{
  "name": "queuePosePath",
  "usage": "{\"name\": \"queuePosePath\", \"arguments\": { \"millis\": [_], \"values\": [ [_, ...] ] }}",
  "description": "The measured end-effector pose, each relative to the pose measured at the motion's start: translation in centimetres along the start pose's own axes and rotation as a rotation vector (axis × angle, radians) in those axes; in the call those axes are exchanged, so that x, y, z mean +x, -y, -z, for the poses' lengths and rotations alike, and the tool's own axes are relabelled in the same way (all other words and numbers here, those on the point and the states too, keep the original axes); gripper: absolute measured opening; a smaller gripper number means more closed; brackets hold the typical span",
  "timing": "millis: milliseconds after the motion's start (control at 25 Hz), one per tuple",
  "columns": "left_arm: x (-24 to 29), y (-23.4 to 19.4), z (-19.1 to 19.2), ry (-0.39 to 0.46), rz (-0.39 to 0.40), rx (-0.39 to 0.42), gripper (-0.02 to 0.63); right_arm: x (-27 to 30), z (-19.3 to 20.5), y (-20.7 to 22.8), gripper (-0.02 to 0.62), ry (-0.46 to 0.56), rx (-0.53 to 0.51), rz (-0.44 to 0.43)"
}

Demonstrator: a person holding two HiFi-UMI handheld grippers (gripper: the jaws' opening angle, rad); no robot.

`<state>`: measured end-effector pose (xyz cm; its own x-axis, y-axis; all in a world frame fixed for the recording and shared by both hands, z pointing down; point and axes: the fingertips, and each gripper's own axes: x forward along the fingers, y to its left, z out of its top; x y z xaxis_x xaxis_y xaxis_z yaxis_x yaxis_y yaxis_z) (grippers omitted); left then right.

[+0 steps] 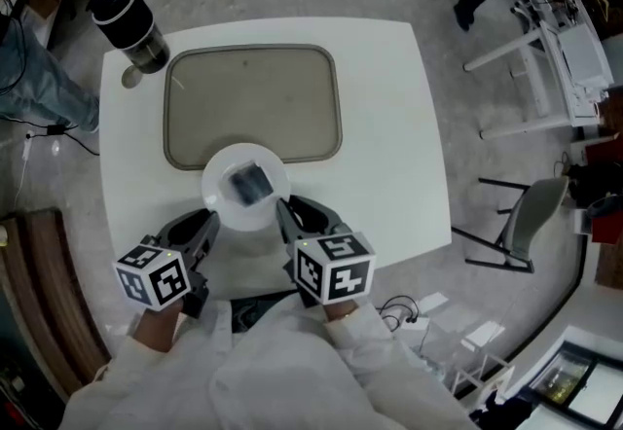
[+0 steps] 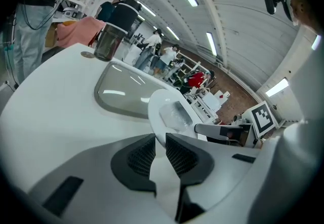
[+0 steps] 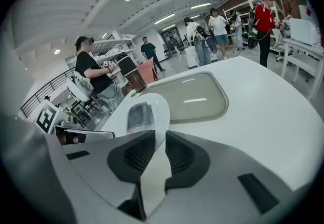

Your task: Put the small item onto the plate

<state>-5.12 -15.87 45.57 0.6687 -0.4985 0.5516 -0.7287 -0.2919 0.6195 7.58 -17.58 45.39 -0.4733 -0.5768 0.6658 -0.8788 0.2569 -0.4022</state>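
Note:
A round white plate [image 1: 226,199] is held over the white table [image 1: 389,146], just at the near edge of the tray. On it lies the small item [image 1: 251,184], a dark packet in clear wrap, also seen in the left gripper view [image 2: 177,114] and the right gripper view [image 3: 139,115]. My left gripper [image 1: 207,221] is shut on the plate's left rim [image 2: 158,119], which runs between its jaws. My right gripper [image 1: 282,212] is shut on the right rim [image 3: 161,116] in the same way. Both marker cubes sit close to the person's body.
A grey-beige tray [image 1: 253,107] lies on the middle of the table beyond the plate. A black flask [image 1: 128,26] and a small round lid [image 1: 131,78] stand at the far left corner. Chairs and frames [image 1: 526,224] stand to the right; people stand around the room.

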Motion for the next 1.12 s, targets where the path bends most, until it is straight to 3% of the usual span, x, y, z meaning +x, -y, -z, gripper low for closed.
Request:
{"name": "queuePosePath", "arguments": {
  "millis": [520, 1120],
  "values": [
    [5.5, -2.6, -7.1, 0.038, -0.040, 0.019, 0.058, 5.9, -6.9, 3.5, 0.072, 0.005, -0.019, -0.019],
    [9.8, -5.2, -11.5, 0.057, -0.105, 0.038, 0.058, 11.7, -10.1, 6.7, 0.072, -0.030, 0.013, -0.035]
  ]
}}
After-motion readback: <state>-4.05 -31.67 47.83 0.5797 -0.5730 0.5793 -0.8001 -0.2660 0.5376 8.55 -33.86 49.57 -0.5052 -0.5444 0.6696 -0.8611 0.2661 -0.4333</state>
